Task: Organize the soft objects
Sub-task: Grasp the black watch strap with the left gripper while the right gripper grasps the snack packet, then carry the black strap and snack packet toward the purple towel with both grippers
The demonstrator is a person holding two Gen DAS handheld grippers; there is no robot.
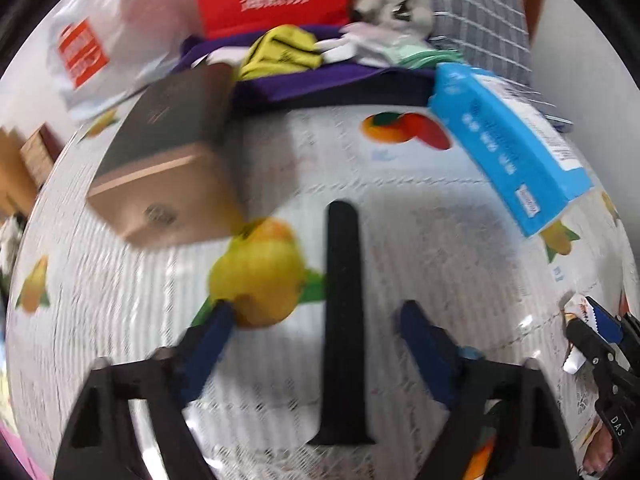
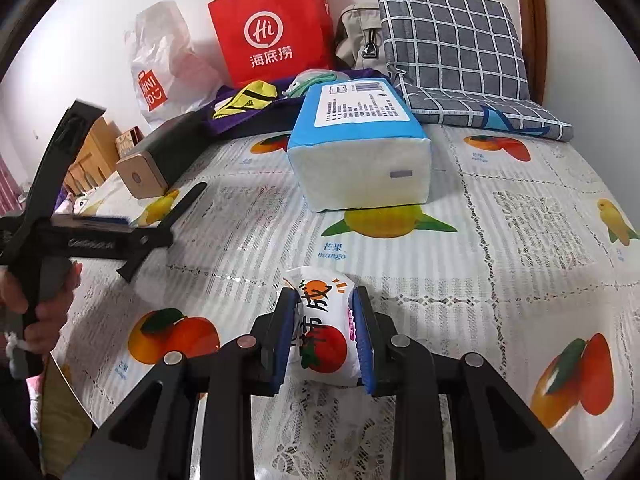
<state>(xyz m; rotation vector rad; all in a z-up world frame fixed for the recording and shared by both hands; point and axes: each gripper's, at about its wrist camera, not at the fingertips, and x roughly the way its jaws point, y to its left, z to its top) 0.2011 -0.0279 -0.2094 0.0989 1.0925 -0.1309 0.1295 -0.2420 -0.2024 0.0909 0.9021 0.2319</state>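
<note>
My right gripper (image 2: 323,322) is shut on a small white tissue pack (image 2: 325,320) printed with an orange and a tomato, just above the fruit-print bed cover. The pack and right gripper also show at the right edge of the left wrist view (image 1: 580,332). My left gripper (image 1: 316,316) is open and empty over a printed mango; it shows at the left of the right wrist view (image 2: 120,236), held by a hand. A large blue and white tissue package (image 2: 360,148) lies ahead; it also shows in the left wrist view (image 1: 508,148).
A gold and black box (image 2: 160,160) lies at the left. Behind are a purple cloth with a yellow garment (image 2: 248,100), a red paper bag (image 2: 276,28), a white plastic bag (image 2: 160,64), a grey bag (image 2: 358,36) and a checked pillow (image 2: 460,52).
</note>
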